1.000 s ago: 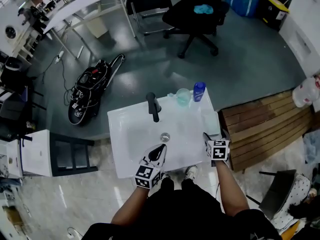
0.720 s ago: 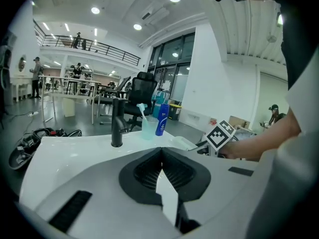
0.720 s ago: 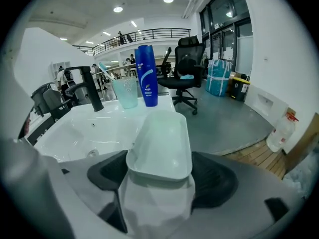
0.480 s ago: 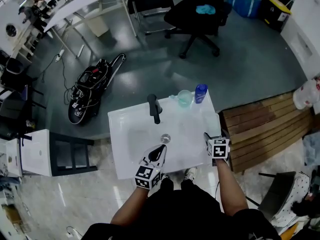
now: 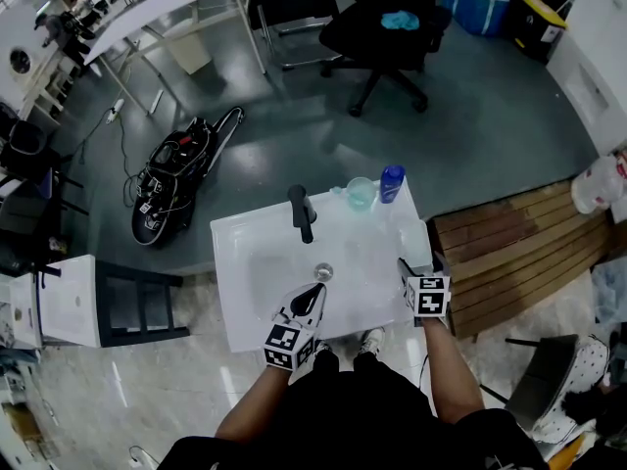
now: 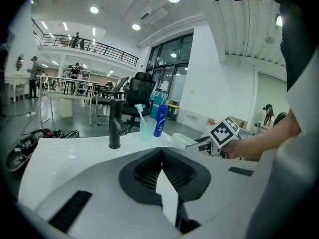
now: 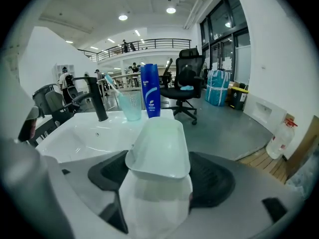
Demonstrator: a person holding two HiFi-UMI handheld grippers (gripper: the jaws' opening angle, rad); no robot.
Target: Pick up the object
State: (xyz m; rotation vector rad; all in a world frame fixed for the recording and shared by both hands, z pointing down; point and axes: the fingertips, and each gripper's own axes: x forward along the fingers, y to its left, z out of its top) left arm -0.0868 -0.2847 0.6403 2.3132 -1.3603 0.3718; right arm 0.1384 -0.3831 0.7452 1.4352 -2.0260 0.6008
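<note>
A white oblong dish (image 5: 417, 241) rests at the right edge of the white sink (image 5: 235, 292). My right gripper (image 5: 404, 265) sits at the dish's near end. In the right gripper view the dish (image 7: 159, 146) fills the gap between the two black pads, and the right gripper (image 7: 158, 176) is shut on it. My left gripper (image 5: 315, 292) hovers over the basin's front rim, near the drain. Its pads meet in the left gripper view, so the left gripper (image 6: 162, 166) is shut and holds nothing. That view also shows the dish (image 6: 180, 140) at the right.
A black faucet (image 5: 300, 211), a clear cup with a toothbrush (image 5: 361, 191) and a blue bottle (image 5: 391, 181) stand along the sink's far edge. Wooden planks (image 5: 509, 243) lie on the floor to the right. An office chair (image 5: 387, 27) stands beyond.
</note>
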